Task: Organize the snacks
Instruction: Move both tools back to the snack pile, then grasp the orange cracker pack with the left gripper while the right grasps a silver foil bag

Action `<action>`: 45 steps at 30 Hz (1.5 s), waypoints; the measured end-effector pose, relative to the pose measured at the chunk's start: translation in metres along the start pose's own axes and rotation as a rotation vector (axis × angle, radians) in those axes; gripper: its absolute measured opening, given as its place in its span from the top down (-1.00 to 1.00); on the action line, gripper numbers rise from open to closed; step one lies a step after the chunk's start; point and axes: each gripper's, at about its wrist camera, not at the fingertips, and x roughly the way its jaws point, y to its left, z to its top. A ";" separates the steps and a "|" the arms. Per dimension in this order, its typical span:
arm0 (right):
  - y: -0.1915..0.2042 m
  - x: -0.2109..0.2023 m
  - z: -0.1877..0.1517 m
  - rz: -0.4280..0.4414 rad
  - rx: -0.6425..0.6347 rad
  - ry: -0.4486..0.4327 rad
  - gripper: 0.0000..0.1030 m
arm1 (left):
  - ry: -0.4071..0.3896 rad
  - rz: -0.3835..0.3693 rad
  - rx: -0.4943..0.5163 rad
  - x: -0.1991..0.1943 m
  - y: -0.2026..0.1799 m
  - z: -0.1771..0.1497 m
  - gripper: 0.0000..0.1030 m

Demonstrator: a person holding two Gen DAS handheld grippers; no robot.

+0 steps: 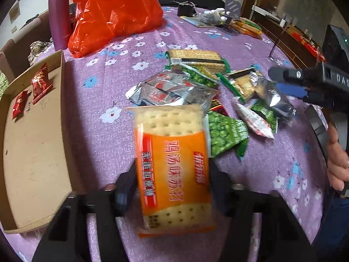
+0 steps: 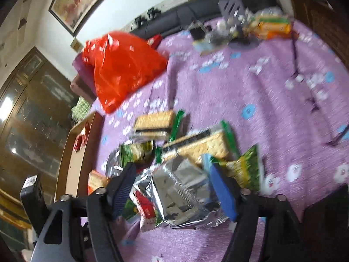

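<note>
My left gripper (image 1: pixel 172 174) is shut on an orange soda cracker pack (image 1: pixel 173 166), held above the purple cloth, right of the cardboard box lid (image 1: pixel 32 152). Two red candy packs (image 1: pixel 40 83) lie in that lid. A pile of snacks (image 1: pixel 196 83) lies ahead: silver foil packs, green pea packs, sandwich cracker packs. My right gripper (image 2: pixel 172 187) is open, its fingers either side of a silver foil pack (image 2: pixel 181 187) in the pile. It also shows in the left wrist view (image 1: pixel 281 80) at the pile's right edge.
A red plastic bag (image 1: pixel 113 15) and a purple flask (image 1: pixel 59 15) stand at the back left. More snack packs (image 1: pixel 246 26), a black holder and a phone stand sit at the far edge. A flowered purple cloth (image 1: pixel 272 163) covers the table.
</note>
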 end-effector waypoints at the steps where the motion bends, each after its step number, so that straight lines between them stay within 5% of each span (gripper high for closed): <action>1: -0.001 0.003 -0.002 -0.021 -0.003 0.008 -0.47 | -0.009 0.002 0.000 0.000 0.000 0.000 -0.04; 5: -0.003 0.004 -0.004 0.009 -0.013 0.027 -0.49 | -0.018 -0.005 -0.006 -0.001 0.002 -0.001 -0.03; 15: 0.027 0.011 -0.020 -0.095 -0.227 0.066 -0.57 | -0.033 -0.010 -0.005 -0.001 0.003 -0.003 -0.03; 22: 0.026 0.001 -0.020 -0.084 -0.217 0.024 0.02 | -0.047 -0.017 -0.010 -0.004 0.002 -0.003 -0.02; 26: 0.028 -0.003 -0.020 -0.083 -0.218 0.004 0.09 | -0.059 -0.019 -0.003 -0.009 0.000 -0.002 -0.02; 33: 0.057 0.005 -0.031 -0.118 -0.375 0.022 -0.40 | -0.040 -0.020 0.004 -0.005 -0.002 -0.003 -0.02; 36: 0.046 -0.006 -0.026 -0.059 -0.320 -0.001 -0.64 | -0.037 -0.020 0.001 -0.004 0.000 -0.003 -0.02; 41: 0.010 0.003 -0.017 -0.027 -0.161 0.066 -0.66 | -0.037 -0.026 -0.003 -0.004 0.001 -0.003 -0.02; 45: 0.016 0.012 -0.022 -0.012 -0.191 0.111 -0.65 | -0.033 -0.030 0.002 -0.002 0.001 -0.004 -0.02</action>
